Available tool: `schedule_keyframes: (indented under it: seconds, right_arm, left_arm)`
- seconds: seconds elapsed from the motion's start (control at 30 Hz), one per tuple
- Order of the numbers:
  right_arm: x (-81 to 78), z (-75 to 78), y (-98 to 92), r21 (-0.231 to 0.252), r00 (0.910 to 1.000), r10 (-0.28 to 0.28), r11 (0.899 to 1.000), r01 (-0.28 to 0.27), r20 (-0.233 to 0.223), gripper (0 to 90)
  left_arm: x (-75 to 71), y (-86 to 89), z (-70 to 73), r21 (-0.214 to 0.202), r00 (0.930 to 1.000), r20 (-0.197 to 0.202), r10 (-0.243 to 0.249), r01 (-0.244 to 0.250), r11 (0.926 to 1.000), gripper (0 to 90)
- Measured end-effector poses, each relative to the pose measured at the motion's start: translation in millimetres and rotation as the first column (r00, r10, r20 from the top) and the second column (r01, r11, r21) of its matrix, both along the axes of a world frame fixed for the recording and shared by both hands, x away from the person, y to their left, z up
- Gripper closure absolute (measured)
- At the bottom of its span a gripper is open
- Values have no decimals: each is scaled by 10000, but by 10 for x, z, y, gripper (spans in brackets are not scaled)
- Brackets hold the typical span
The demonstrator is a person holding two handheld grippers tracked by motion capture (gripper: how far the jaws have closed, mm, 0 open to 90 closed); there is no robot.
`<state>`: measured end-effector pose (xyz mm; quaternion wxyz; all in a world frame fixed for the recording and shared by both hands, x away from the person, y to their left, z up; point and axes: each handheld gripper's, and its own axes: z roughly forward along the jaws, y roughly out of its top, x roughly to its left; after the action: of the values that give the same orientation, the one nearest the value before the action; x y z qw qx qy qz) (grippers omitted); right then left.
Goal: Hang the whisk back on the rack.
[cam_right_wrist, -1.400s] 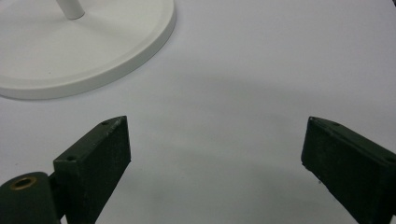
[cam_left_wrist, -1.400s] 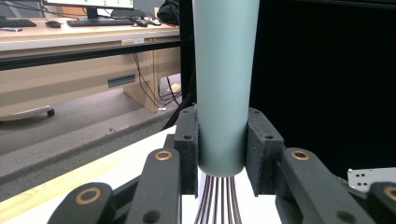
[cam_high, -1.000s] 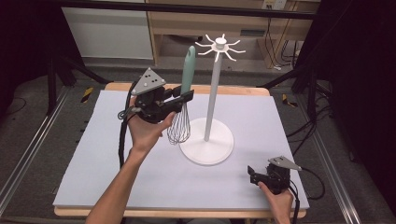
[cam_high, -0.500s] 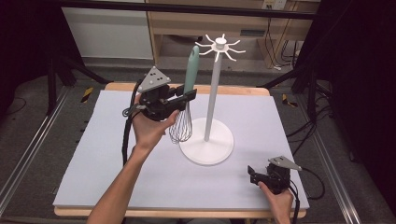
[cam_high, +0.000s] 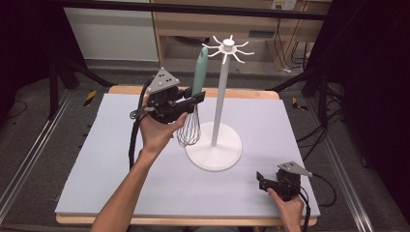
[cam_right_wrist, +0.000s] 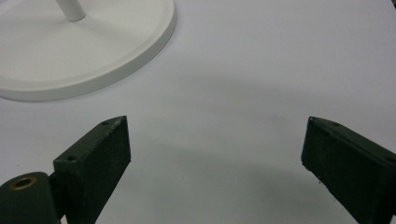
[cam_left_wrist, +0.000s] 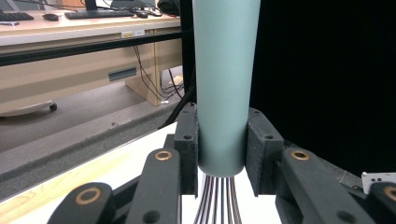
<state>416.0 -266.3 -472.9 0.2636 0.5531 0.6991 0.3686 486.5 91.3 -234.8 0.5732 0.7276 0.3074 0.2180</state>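
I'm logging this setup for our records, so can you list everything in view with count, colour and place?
whisk: one, pale green handle, metal wires, upright, held left of the stand's pole
stand: one, white, round base at mat centre, hooks on top
mat: one, pale lilac, covering the table
table: one, wooden, edge showing at the back
left gripper: one, black, clamped on the whisk's handle
right gripper: one, black, jaws apart, near right corner

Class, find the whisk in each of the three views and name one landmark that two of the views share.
High view: the whisk stands upright left of centre, clamped in the left gripper.
Left gripper view: its teal handle rises mid-frame between the jaws, wires below.
Right gripper view: not in it.
Shared landmark: the white stand's round base, in the high and right gripper views.
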Motion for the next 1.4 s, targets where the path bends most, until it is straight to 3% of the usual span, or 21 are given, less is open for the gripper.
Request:
schedule_keyframes:
  seconds: [0.43,0.9,1.4]
  right_arm:
    - [-1,3,-2,33,10000,-14,10000,14,1,86]
    - [4,3,-3,18,10000,-16,10000,16,16,87]
    - [1,5,-5,49,10000,-1,10000,1,-2,87]
  left_arm:
    - [54,-91,2,165,10000,-51,26,-25,9999,686]
    - [125,-163,-40,12,9999,-125,9,-9,10000,686]
    - [178,-222,-104,-5,9999,143,83,-83,10000,685]
